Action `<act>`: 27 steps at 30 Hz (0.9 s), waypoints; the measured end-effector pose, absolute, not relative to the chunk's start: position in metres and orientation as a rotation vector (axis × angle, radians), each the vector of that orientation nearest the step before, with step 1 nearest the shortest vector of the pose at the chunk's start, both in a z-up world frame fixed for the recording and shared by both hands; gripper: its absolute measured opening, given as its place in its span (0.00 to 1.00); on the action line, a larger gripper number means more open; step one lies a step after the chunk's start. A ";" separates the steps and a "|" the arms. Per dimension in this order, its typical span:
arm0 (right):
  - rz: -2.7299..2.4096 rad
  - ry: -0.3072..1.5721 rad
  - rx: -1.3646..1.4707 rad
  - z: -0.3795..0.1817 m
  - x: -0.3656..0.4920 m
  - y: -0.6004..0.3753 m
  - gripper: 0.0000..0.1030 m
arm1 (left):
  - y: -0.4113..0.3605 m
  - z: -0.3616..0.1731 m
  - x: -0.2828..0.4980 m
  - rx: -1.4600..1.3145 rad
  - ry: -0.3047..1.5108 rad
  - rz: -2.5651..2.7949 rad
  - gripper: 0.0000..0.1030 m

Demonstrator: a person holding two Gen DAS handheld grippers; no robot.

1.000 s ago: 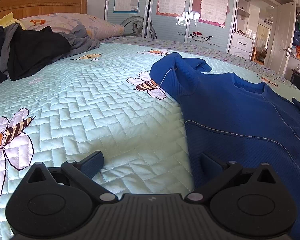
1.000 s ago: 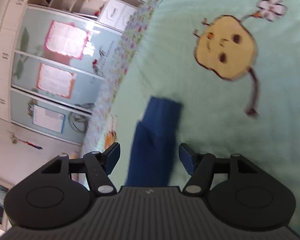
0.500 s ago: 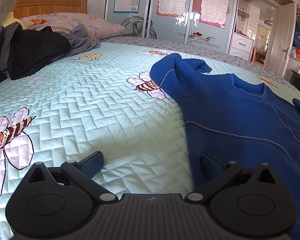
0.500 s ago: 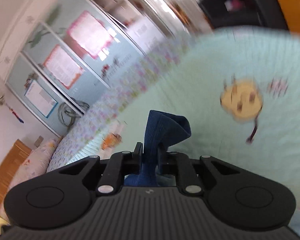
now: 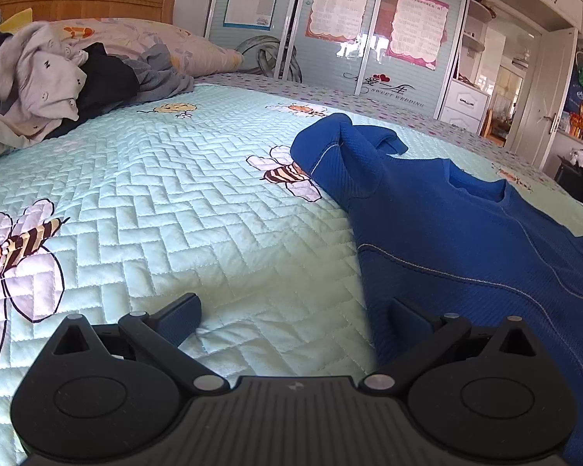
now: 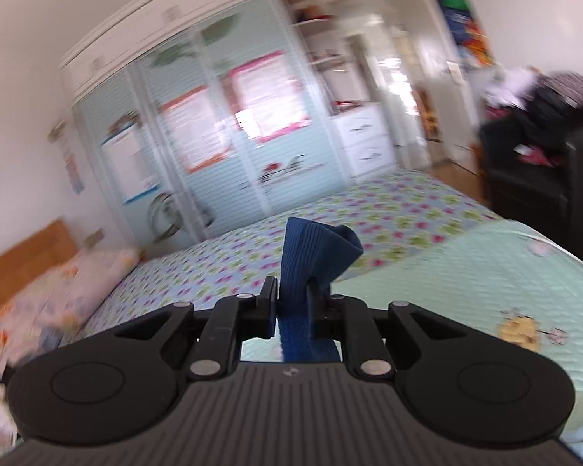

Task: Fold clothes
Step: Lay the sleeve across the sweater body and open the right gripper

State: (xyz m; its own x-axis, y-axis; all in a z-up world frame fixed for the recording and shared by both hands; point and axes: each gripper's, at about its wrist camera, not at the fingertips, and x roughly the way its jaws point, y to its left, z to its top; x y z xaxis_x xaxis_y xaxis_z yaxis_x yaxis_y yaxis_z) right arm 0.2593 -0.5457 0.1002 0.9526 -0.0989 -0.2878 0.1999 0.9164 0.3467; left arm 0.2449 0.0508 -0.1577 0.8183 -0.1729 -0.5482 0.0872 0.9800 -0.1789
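- I am looking across a bedroom: a bed under a pale green quilted cover with bee prints, a wardrobe with sliding doors behind it, and a pile of clothes far ahead to the left of my left gripper.
- My left gripper is hovering low over the cover with its jaws spread wide, gripping nothing.
- The blue sweater is lying spread out ahead and to the right of that gripper; its near edge is running just inside the right finger, and its long axis is heading away from me toward the collar, with one sleeve bunched up at the far left.
- My right gripper is clenched on a blue cuff, which is sticking up past the fingertips, raised above the bed.
- I am judging that the right gripper is the one carrying the sleeve, and where it should land is across the sweater's body, to the right of my left gripper.
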 end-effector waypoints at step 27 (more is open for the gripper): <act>-0.101 0.457 0.065 -0.073 0.348 -0.194 0.14 | 0.057 -0.159 0.246 -0.197 0.596 -0.156 1.00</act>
State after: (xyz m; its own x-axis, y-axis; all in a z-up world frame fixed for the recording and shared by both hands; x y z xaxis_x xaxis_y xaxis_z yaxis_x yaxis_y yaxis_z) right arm 0.3483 -0.1936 -0.0735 0.8927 -0.0823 -0.4430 0.1116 0.9929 0.0404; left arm 0.2461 0.0569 -0.1590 0.8169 -0.2022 -0.5401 0.0889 0.9695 -0.2286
